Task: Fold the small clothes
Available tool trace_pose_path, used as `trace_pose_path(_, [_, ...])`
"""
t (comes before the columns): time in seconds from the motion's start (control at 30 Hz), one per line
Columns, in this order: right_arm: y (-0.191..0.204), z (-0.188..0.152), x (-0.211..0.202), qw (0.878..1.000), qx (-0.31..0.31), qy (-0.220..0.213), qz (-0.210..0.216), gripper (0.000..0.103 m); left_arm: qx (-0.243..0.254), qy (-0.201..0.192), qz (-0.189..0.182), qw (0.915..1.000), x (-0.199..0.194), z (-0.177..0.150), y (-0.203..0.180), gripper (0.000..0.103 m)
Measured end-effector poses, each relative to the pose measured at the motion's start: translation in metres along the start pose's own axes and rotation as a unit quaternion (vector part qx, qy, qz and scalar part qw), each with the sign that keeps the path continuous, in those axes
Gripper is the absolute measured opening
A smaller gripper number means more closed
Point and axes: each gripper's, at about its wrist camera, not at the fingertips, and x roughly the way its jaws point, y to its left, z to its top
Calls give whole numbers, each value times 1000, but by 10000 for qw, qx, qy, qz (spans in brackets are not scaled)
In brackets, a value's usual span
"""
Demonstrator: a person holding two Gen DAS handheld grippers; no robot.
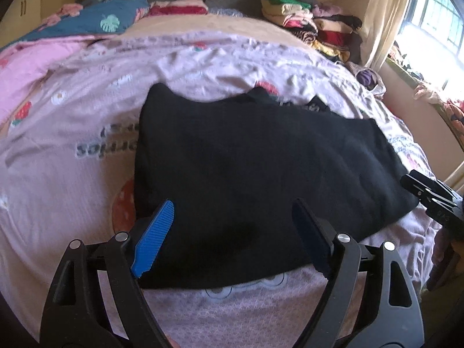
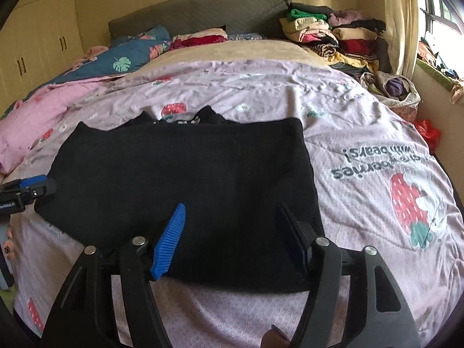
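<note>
My left gripper (image 1: 232, 235) and right gripper (image 2: 232, 240) hover with jaws open, holding nothing, over the near edge of the black knit garment (image 1: 261, 168), folded flat on the pink strawberry-print bedspread (image 2: 362, 150). One fold looks done; next I'd pinch that near edge for another.
</note>
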Motion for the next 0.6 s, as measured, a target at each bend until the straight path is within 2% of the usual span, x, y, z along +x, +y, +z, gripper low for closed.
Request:
trace_pose_path(0.27, [-11,-16,12,9989,164,395,-178,67,-77,264,40,9996,10,-17,3,79])
trace_pose_path(0.53, [-15,-25,16,9980,310,517,-164,70,-55,283,88,9995,9,-26,2,79])
trace_pose_path(0.6, [-15,-25,14,9983,311,482,-130,73,-88,238,102,9996,6,-27,1,79])
